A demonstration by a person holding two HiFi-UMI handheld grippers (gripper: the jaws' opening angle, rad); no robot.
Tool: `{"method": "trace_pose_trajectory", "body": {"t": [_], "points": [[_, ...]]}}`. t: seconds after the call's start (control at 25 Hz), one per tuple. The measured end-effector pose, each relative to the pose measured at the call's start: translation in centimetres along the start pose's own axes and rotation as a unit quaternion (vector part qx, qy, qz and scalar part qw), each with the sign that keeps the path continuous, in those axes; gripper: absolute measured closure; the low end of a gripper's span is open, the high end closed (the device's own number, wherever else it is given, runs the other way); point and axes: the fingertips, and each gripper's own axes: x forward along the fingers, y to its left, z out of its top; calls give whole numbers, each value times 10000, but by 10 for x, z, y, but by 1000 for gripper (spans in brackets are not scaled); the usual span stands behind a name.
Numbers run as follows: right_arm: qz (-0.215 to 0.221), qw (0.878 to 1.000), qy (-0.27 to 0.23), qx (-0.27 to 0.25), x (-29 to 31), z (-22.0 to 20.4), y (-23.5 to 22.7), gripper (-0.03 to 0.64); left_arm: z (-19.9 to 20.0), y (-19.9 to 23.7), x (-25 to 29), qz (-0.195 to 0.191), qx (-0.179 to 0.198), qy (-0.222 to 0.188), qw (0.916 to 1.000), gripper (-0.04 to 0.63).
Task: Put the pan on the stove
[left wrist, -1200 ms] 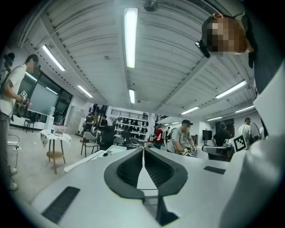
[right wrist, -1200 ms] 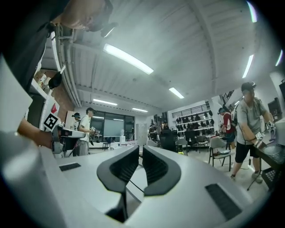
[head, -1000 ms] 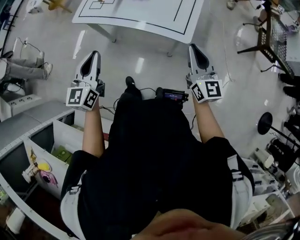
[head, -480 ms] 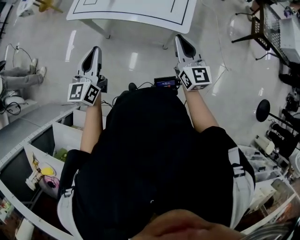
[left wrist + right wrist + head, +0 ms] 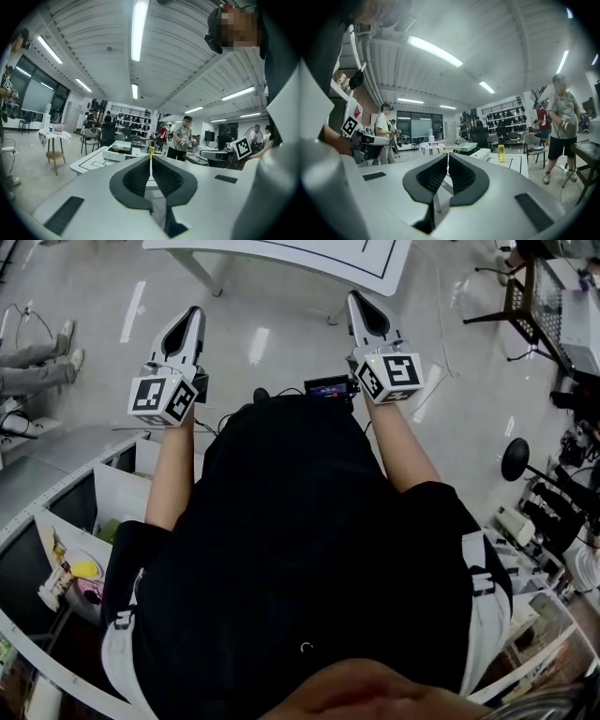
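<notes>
No pan shows in any view. My left gripper (image 5: pixel 192 315) and right gripper (image 5: pixel 357 300) are held out level in front of the person, over bare floor, both shut with nothing between the jaws. Just ahead stands a white table (image 5: pixel 281 251) marked with black lines. In the left gripper view the shut jaws (image 5: pixel 150 158) point at that table (image 5: pixel 91 164), where a flat white appliance (image 5: pixel 119 149) lies; I cannot tell if it is the stove. In the right gripper view the shut jaws (image 5: pixel 448 157) point at white boxes (image 5: pixel 465 148) and a yellow bottle (image 5: pixel 501 153).
White shelving with small items (image 5: pixel 66 549) stands at the lower left. A seated person's legs (image 5: pixel 33 371) are at the far left. A wire rack (image 5: pixel 548 296) and a black stool (image 5: pixel 514 459) stand at the right. Several people stand around the room (image 5: pixel 180 138).
Both grippers have moved forward with the person towards the white table, the right one further. The table has slid to the picture's top edge. Both stay shut.
</notes>
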Motion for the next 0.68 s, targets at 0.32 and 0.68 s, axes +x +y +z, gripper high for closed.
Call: {"method": "trace_pose_trajectory", "body": {"t": [0.32,0.68], "points": [[16,9999,45,135,7,-6,13,591,-7,10,-16,-152,-242,87,9996,568],[4,9999,26,118,25,-10,37,591,-7,28,-28,-184,-257,55,9995,568]]}}
